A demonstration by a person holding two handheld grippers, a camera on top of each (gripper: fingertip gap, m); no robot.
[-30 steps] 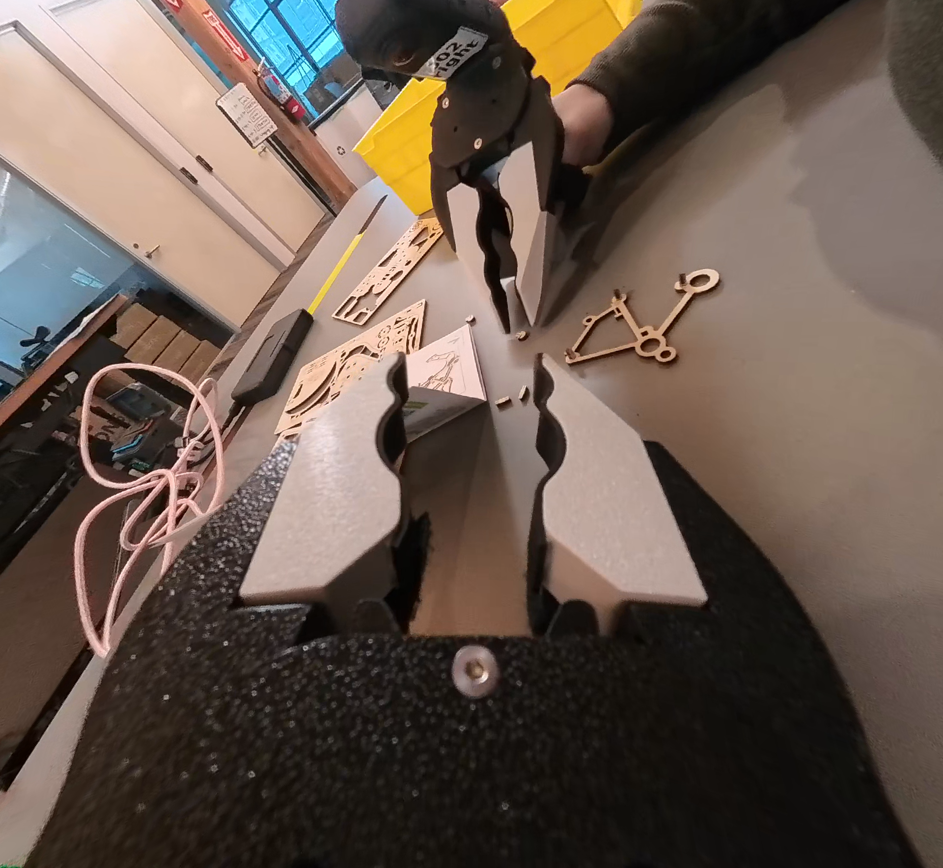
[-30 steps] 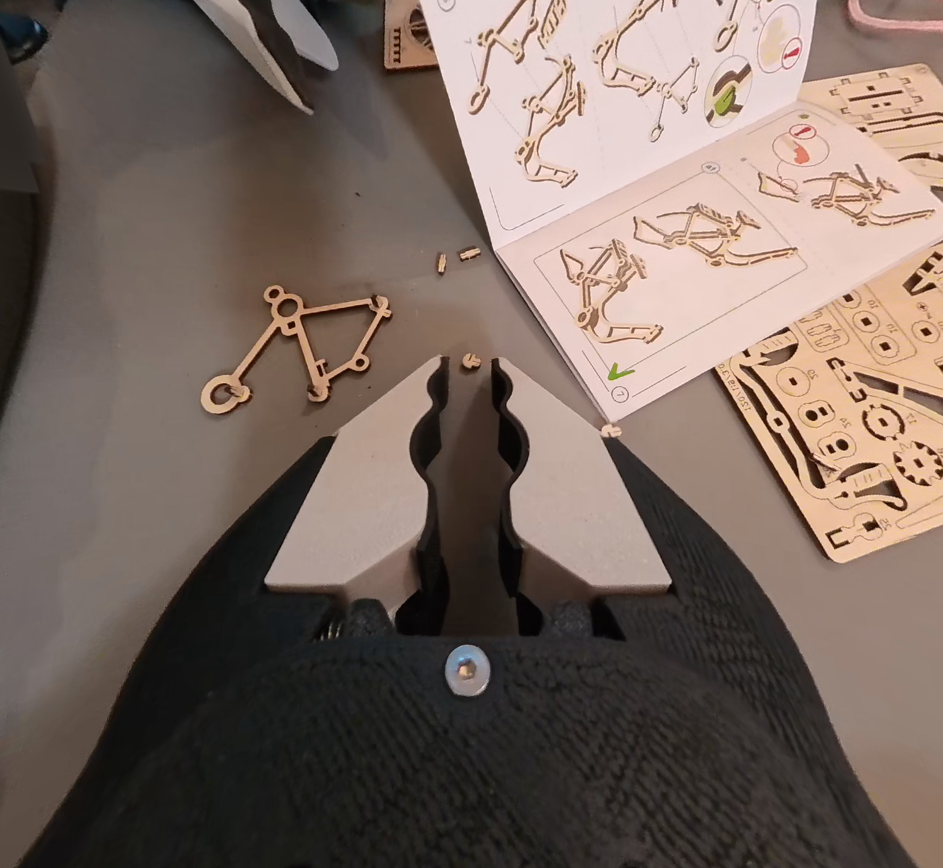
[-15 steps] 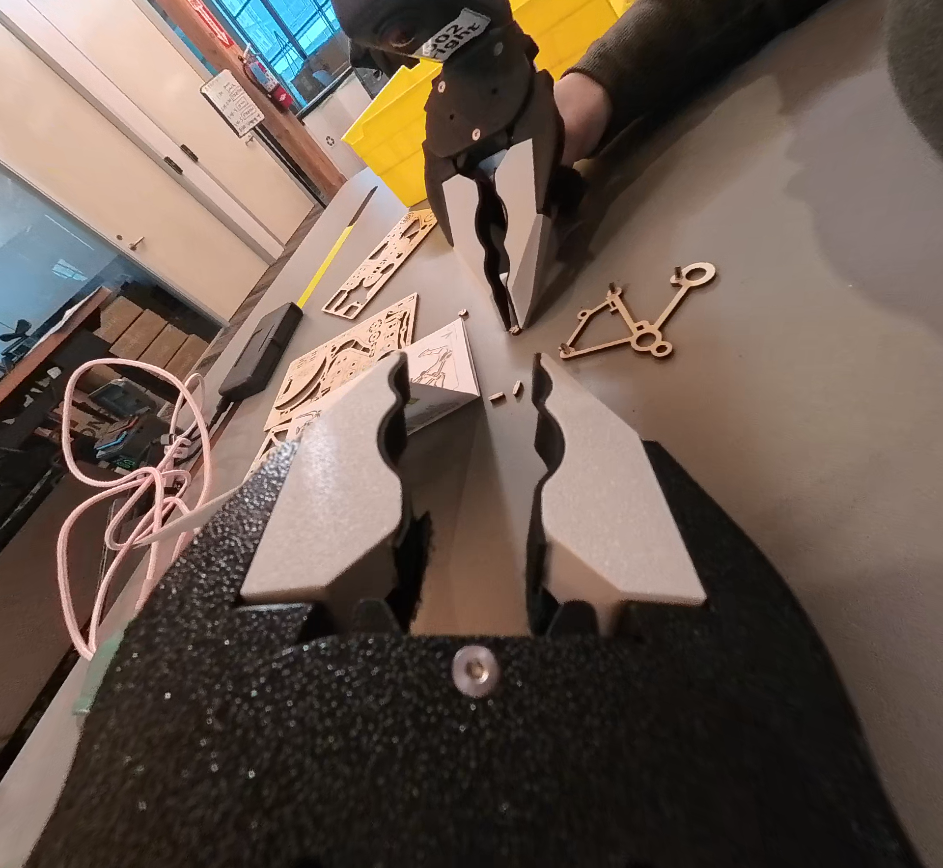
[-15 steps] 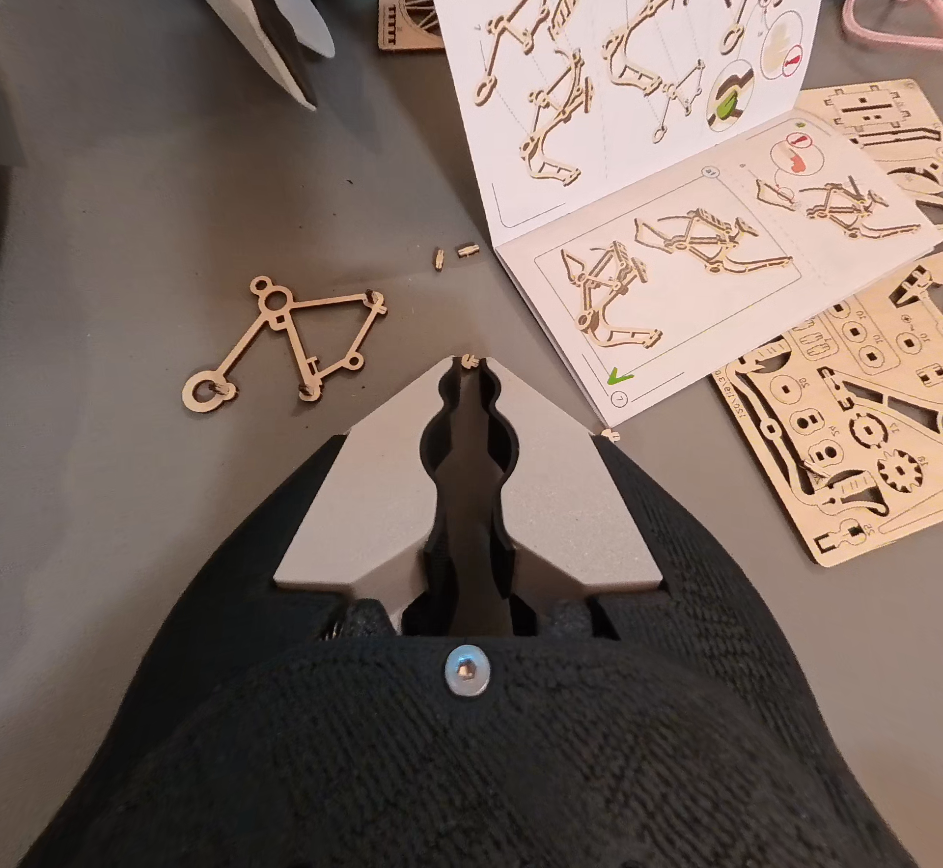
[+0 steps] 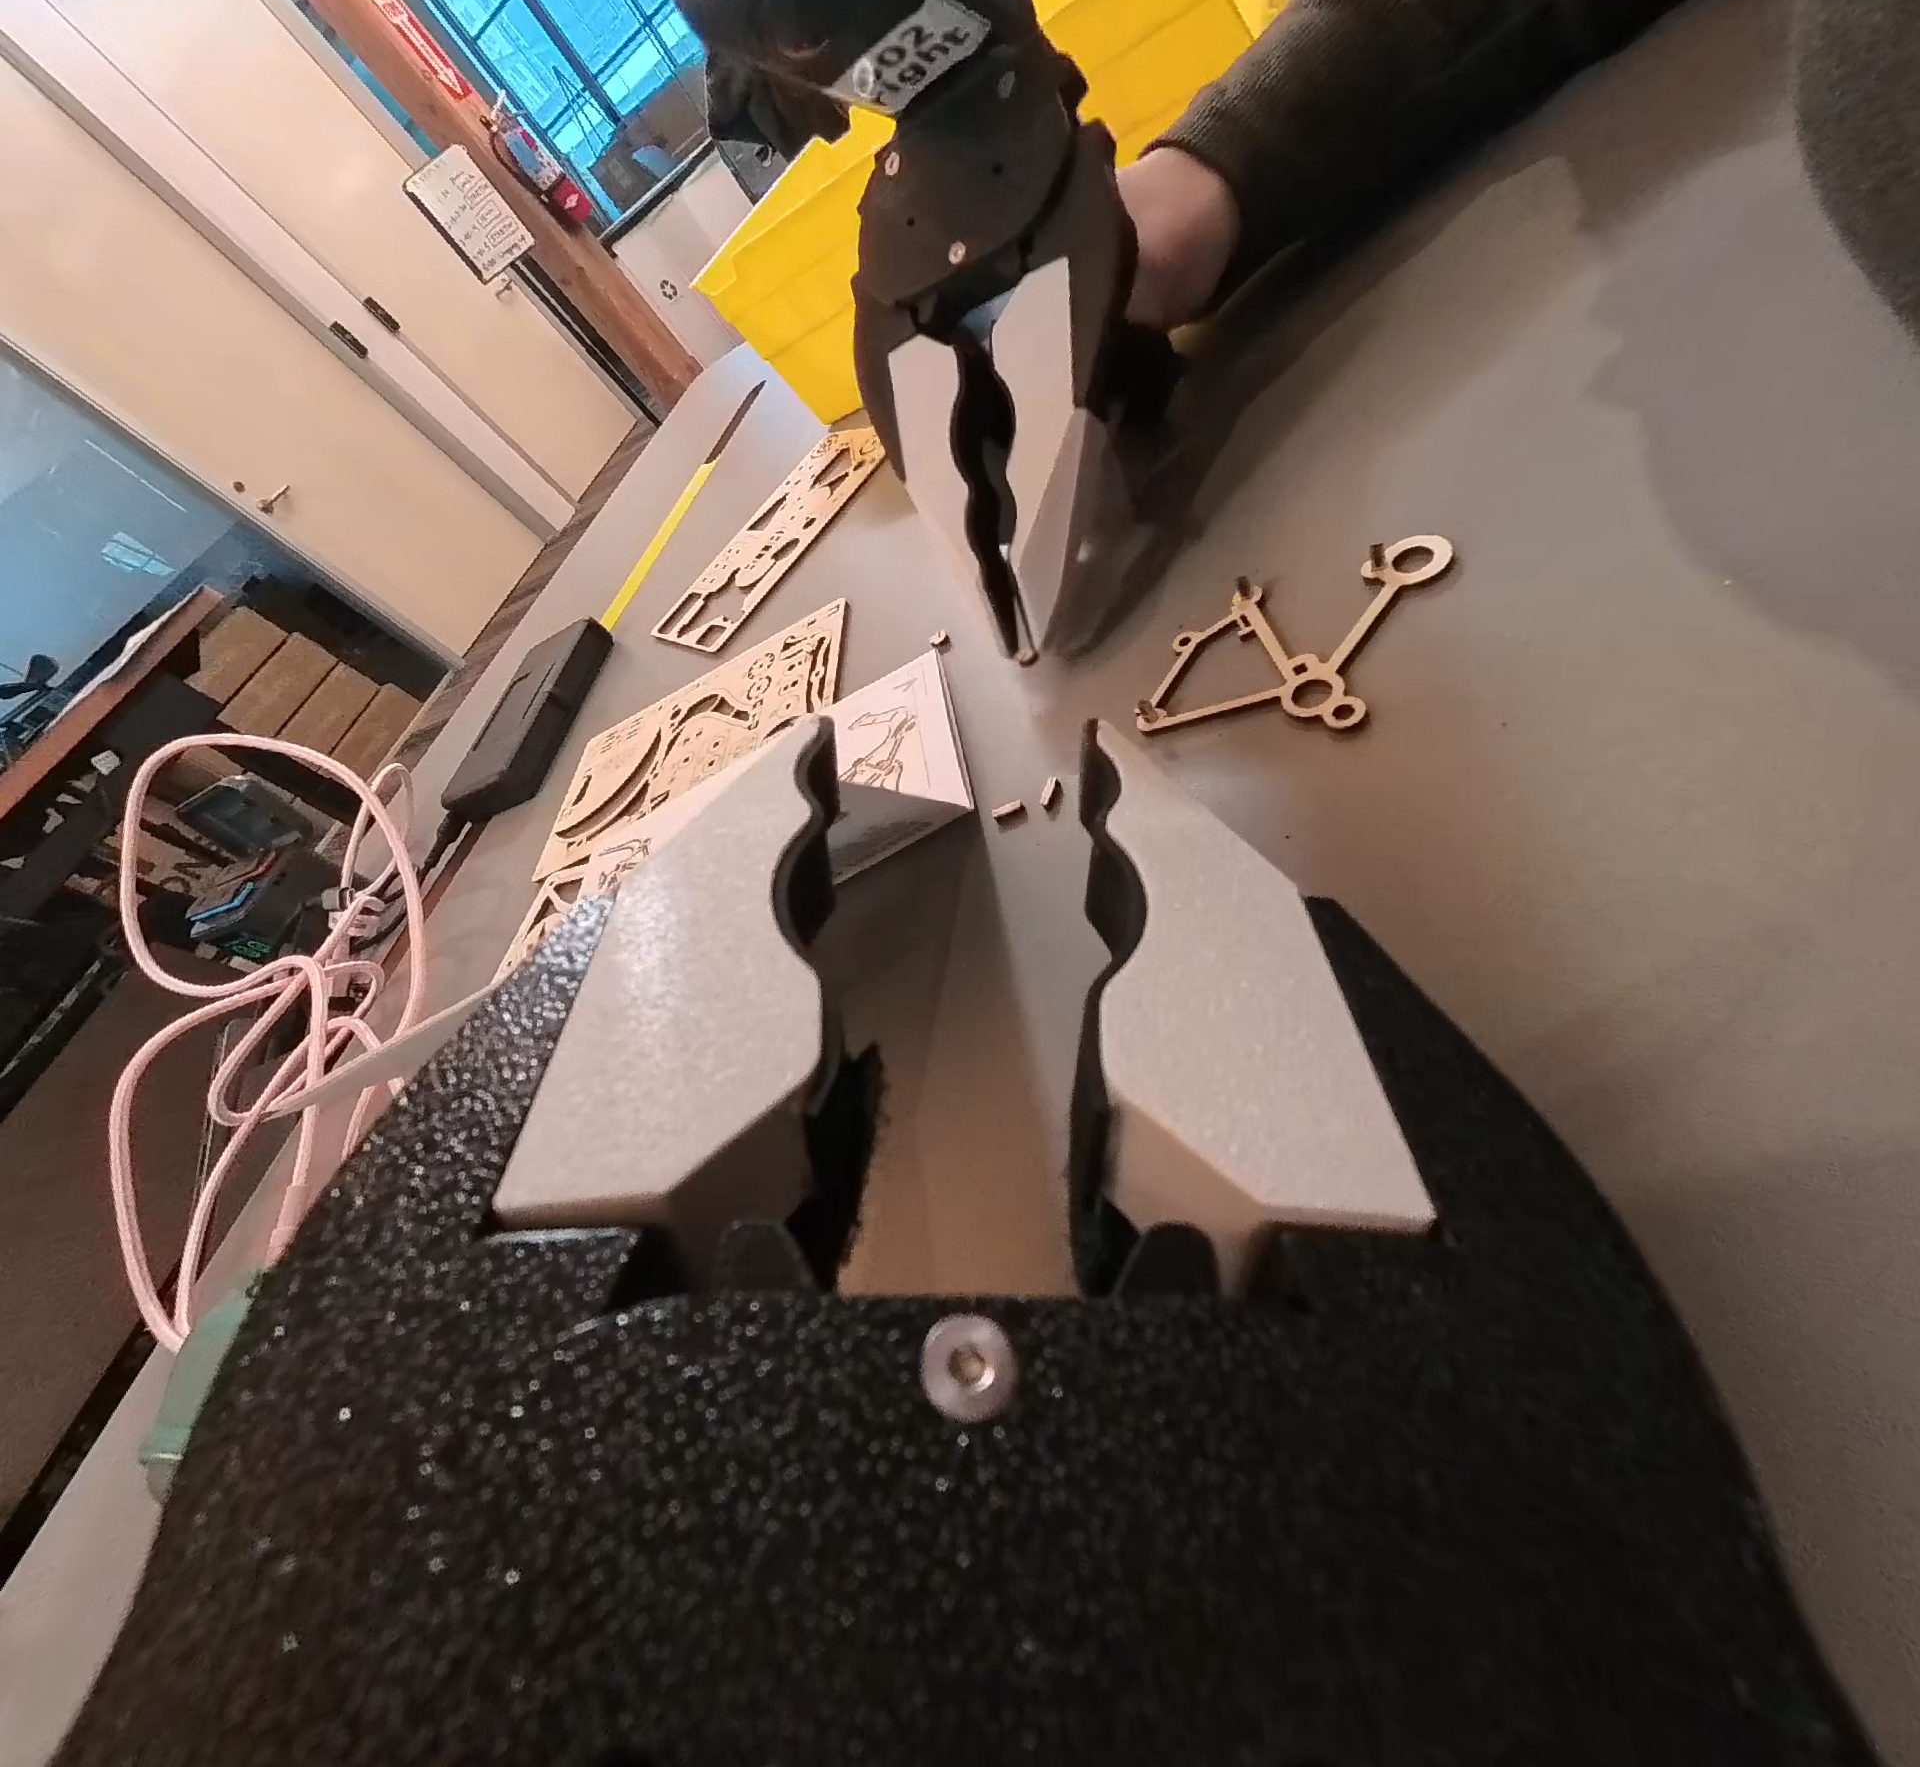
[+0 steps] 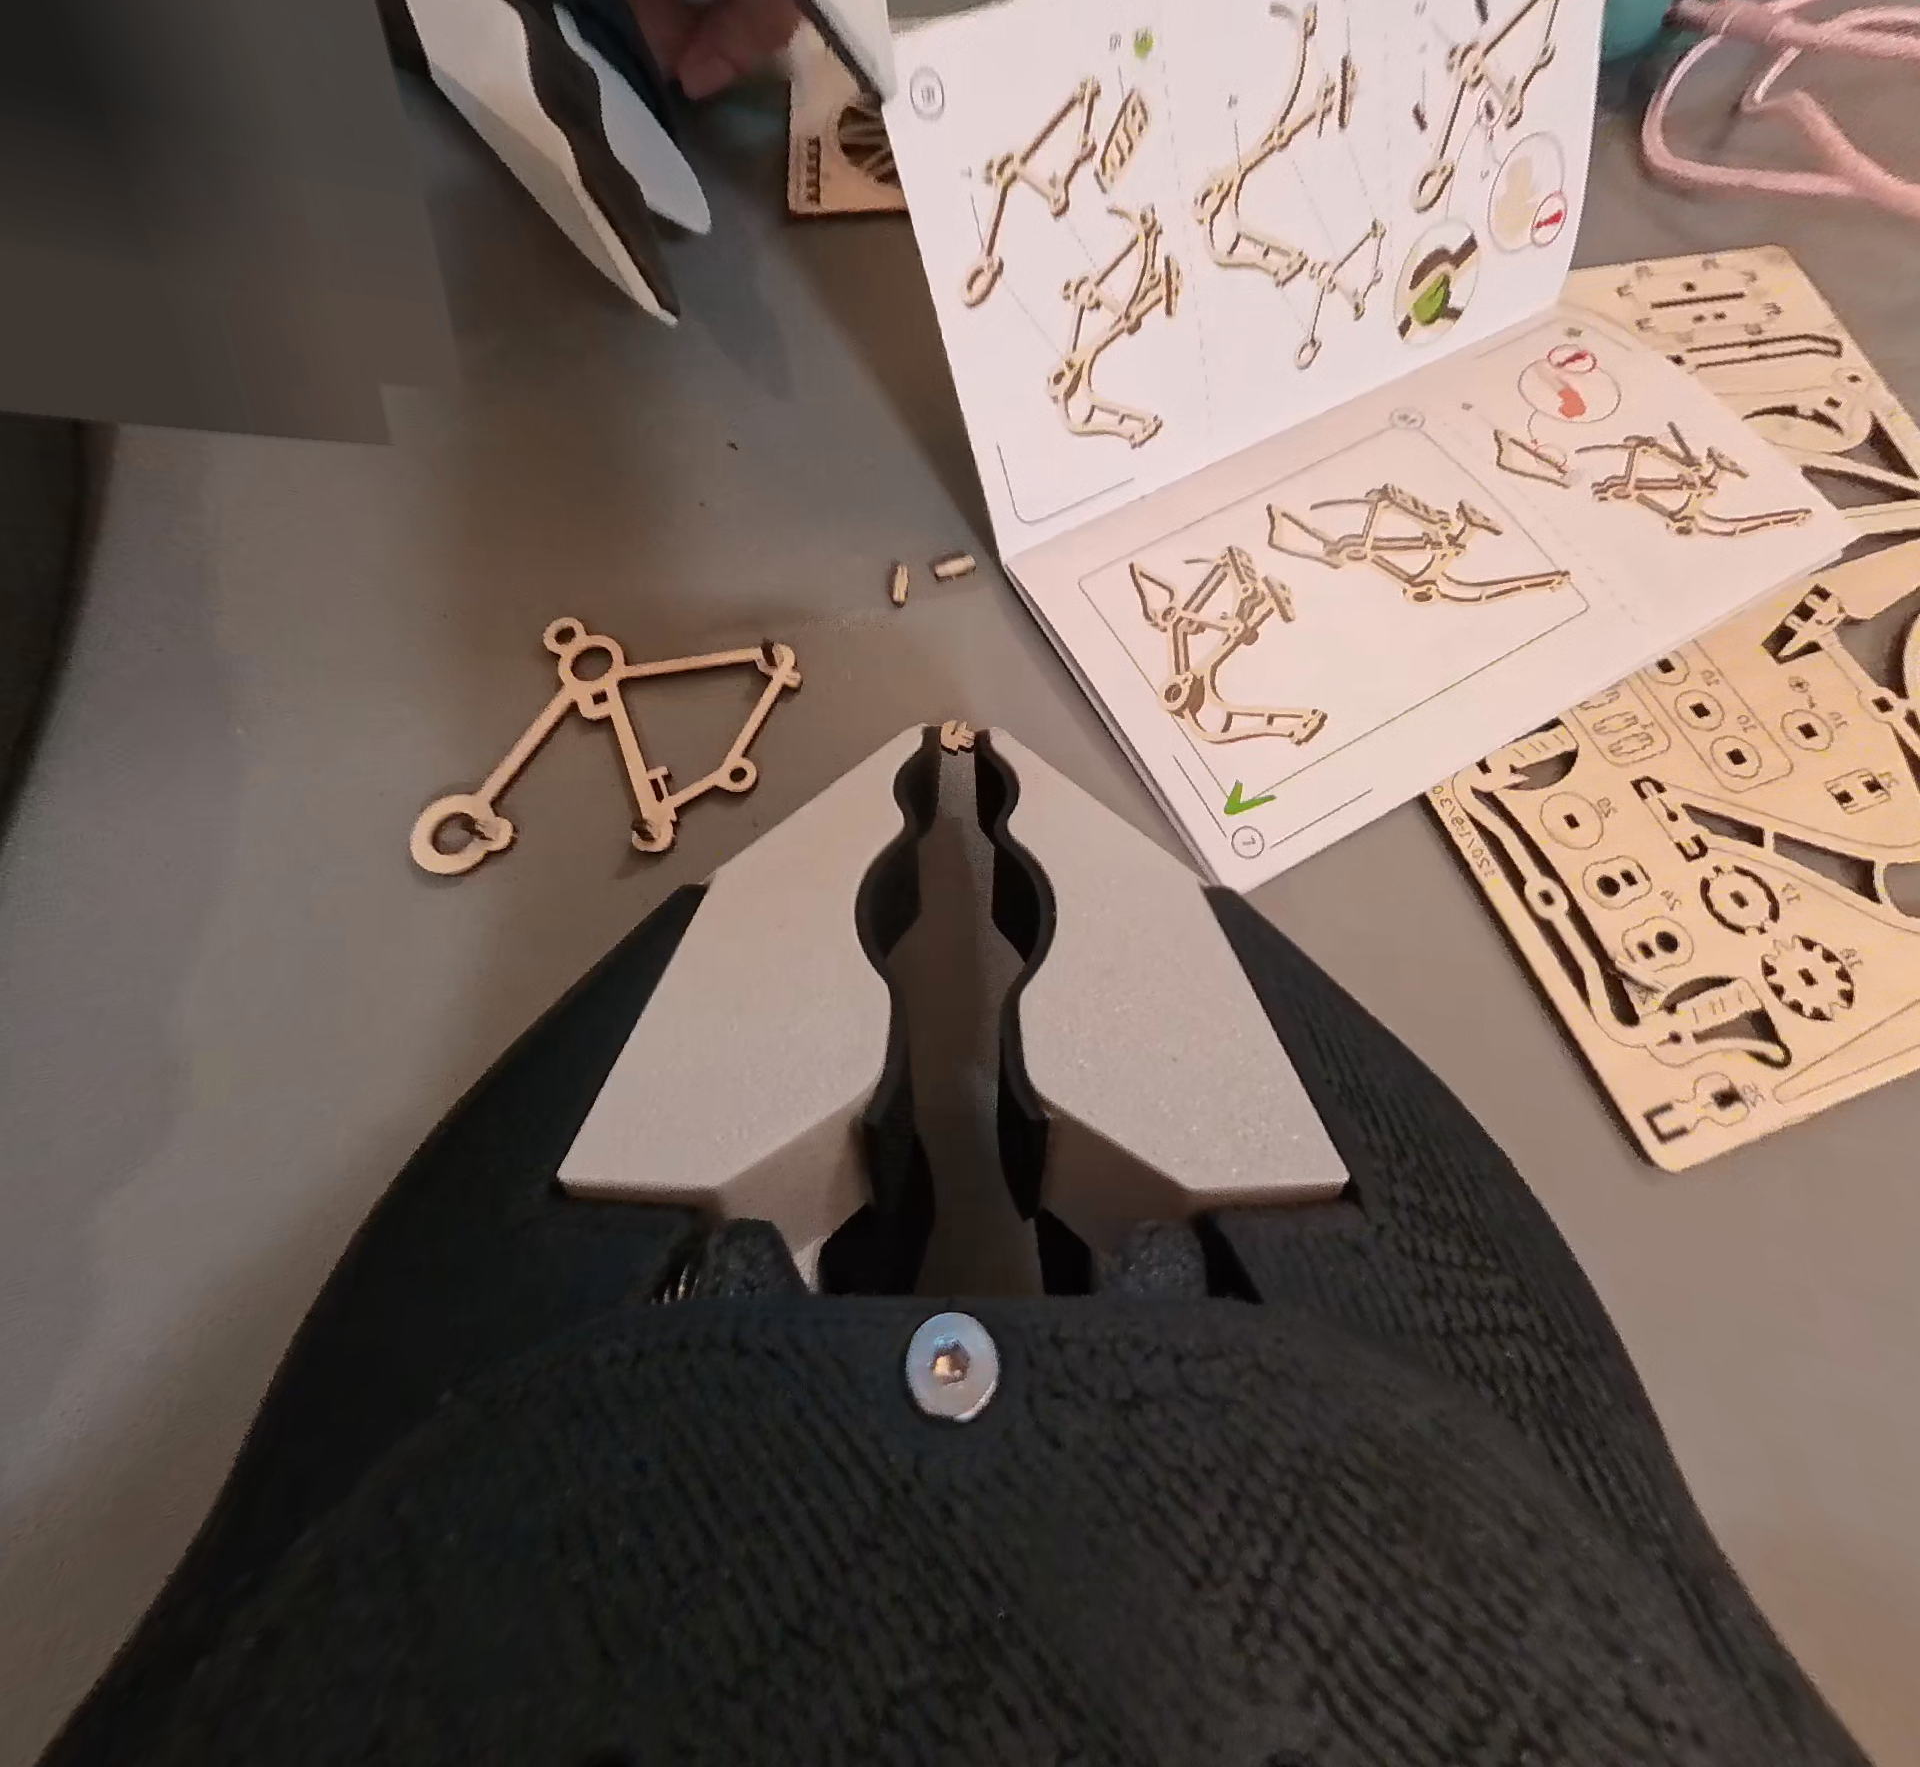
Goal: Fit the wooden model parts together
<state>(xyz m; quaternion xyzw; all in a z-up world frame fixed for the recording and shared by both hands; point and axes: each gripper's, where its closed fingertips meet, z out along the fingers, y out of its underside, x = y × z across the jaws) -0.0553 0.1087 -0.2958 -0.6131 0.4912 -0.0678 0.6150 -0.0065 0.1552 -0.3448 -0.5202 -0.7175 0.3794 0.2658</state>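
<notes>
My right gripper (image 6: 957, 741) pinches a tiny pale wooden peg (image 6: 956, 736) at its tips, centre frame, low over the grey desk (image 6: 312, 574). The flat triangular wooden frame piece (image 6: 613, 746) lies left of it. My left gripper (image 5: 956, 761) gapes wide, holding nothing.

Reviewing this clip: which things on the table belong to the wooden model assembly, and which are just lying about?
Job: wooden frame; small peg pinched in right gripper; two loose pegs; part sheets; instruction booklet; open left gripper.
Lying about: pink cord; yellow bin; black case.
</notes>
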